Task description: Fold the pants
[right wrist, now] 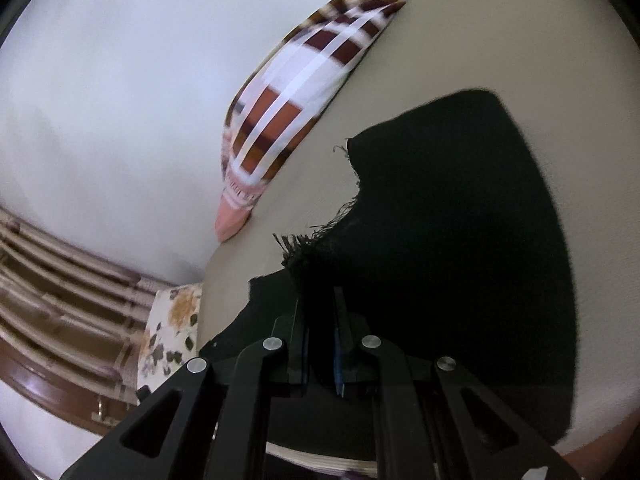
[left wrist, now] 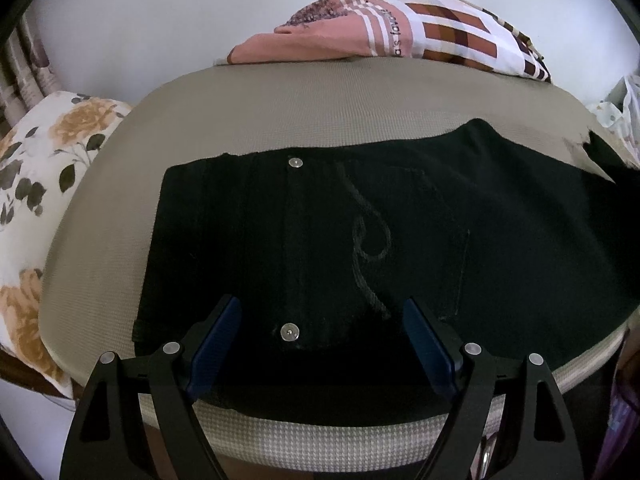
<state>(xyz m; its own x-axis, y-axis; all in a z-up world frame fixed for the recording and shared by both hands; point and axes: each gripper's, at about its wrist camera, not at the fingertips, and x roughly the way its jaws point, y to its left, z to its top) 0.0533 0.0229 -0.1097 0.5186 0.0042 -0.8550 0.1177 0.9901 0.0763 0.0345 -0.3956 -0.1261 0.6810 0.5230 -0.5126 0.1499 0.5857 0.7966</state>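
At the far left of the left wrist view a floral pillow (left wrist: pixel 36 184) with yellow roses lies against the edge of a grey-beige padded worktop (left wrist: pixel 248 108) with a fine woven texture. On that worktop the black pants (left wrist: pixel 360 240) lie spread flat, waistband end toward the left with two metal buttons (left wrist: pixel 295 163) showing, and a back pocket with pale curling stitching (left wrist: pixel 370 240) near the middle; the legs run off to the right. The left gripper (left wrist: pixel 322 316) hangs over the near edge of the pants, its blue-padded fingers (left wrist: pixel 216 344) standing wide apart on either side of the lower button, with nothing held between them. Behind the worktop, against a white wall, lies a plaid blanket (left wrist: pixel 440 28) in pink, brown and white, bunched along the far edge. In the right wrist view the same blanket (right wrist: pixel 288 108) appears blurred at the worktop's (right wrist: pixel 500 40) edge, with striped fabric and a brown wooden frame at lower left. The right gripper (right wrist: pixel 320 312) has its fingers (right wrist: pixel 340 340) nearly together, pinching black cloth of the pants (right wrist: pixel 460 240) just by a frayed hem (right wrist: pixel 304 240), and the held part of the leg lies doubled over the rest of the garment on the worktop.
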